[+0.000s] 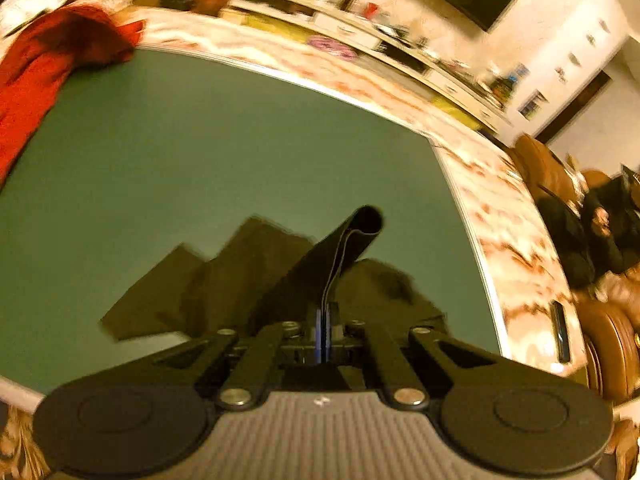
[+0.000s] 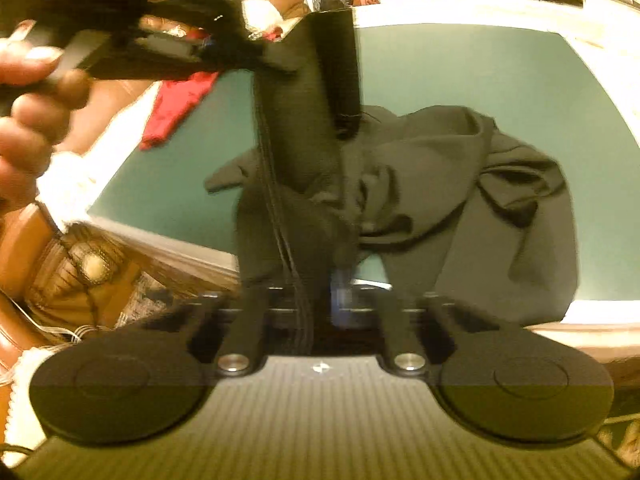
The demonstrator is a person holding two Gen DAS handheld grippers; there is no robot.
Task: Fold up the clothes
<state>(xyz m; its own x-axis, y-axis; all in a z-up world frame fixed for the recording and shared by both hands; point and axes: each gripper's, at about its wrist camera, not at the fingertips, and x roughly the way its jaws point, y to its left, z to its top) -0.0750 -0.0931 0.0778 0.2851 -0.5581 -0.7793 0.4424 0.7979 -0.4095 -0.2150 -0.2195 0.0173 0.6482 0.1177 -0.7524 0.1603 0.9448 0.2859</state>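
A black garment [image 2: 460, 184] lies crumpled on the green mat [image 2: 480, 72]. My right gripper [image 2: 340, 280] is shut on a fold of it near the mat's front edge. From there a black strip [image 2: 316, 92] stretches up to my left gripper [image 2: 240, 48], held by a hand [image 2: 28, 120] at the upper left. In the left wrist view my left gripper [image 1: 323, 320] is shut on that doubled black strip [image 1: 352, 236], which stands up past the fingers. The rest of the black garment [image 1: 248, 268] lies flat on the mat [image 1: 200, 152] below.
A red cloth [image 1: 40, 68] [image 2: 176, 108] lies at the mat's far corner. The mat sits on a patterned table [image 1: 500, 220] with a dark flat object [image 1: 560, 332] on its rim. Brown leather seats [image 1: 544, 168] stand beyond, and cluttered shelves [image 1: 360, 28] line the wall.
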